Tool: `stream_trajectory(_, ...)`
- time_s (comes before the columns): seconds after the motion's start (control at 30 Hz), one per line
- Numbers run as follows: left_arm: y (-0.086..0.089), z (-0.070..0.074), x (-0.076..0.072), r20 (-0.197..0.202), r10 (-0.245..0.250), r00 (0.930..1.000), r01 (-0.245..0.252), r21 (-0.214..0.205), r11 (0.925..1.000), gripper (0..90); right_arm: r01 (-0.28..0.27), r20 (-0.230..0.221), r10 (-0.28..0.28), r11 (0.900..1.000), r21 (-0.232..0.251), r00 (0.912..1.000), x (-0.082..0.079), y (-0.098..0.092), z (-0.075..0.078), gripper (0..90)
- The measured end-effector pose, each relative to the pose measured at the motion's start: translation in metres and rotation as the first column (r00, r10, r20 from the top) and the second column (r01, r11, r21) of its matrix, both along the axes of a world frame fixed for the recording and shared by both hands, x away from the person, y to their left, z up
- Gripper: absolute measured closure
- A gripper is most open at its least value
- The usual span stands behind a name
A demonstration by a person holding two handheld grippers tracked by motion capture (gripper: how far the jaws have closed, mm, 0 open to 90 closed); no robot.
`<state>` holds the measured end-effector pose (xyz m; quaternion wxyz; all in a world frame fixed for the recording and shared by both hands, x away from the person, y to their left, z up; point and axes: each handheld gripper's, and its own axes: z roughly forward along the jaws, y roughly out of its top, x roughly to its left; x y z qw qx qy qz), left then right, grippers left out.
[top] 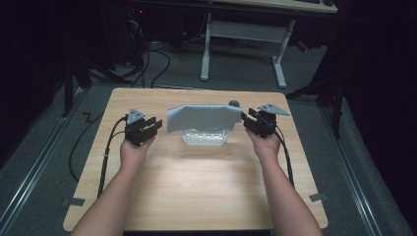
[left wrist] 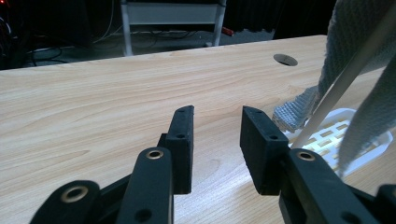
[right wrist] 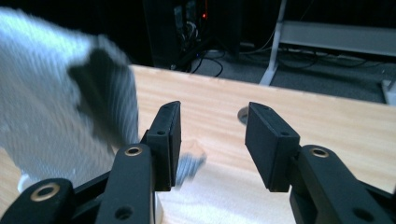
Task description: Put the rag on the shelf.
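Note:
A grey-blue cloth (top: 201, 118) hangs spread out over a white slotted tray (top: 204, 138) at the middle of the wooden table (top: 196, 187). My left gripper (top: 156, 123) stands just left of the cloth, open, nothing between its jaws. In the left gripper view (left wrist: 217, 112) the cloth (left wrist: 355, 46) drapes at the right beside a thin white bar (left wrist: 345, 79), above the tray (left wrist: 341, 128). My right gripper (top: 246, 118) is at the cloth's right edge, open. In the right gripper view (right wrist: 212, 107) the blurred cloth (right wrist: 46, 102) lies beside the left-hand jaw, not between the pads.
A round cable hole (top: 234, 103) sits in the table behind the cloth. A white-legged desk (top: 278, 59) and cables on the floor lie beyond the far edge. Bare wood stretches between my forearms towards the near edge.

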<state>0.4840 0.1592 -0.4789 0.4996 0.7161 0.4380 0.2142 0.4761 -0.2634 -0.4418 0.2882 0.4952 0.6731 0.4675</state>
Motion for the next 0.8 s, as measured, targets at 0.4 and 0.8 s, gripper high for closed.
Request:
stream_trajectory(0.4, 0.001, -0.003, -0.013, 0.003, -0.010, 0.9999, 0.010, -0.007, 0.9999, 65.2, 0.014, -0.007, -0.014, 0.9993, -0.034, 0.9999, -0.014, -0.009, -0.003, 56.9)
stream_trajectory(0.8, 0.011, -0.002, -0.041, 0.018, -0.014, 0.9998, 0.014, -0.005, 0.9999, 65.0, -0.033, -0.003, 0.032, 0.9945, -0.099, 0.9995, -0.046, -0.003, -0.003, 53.3)
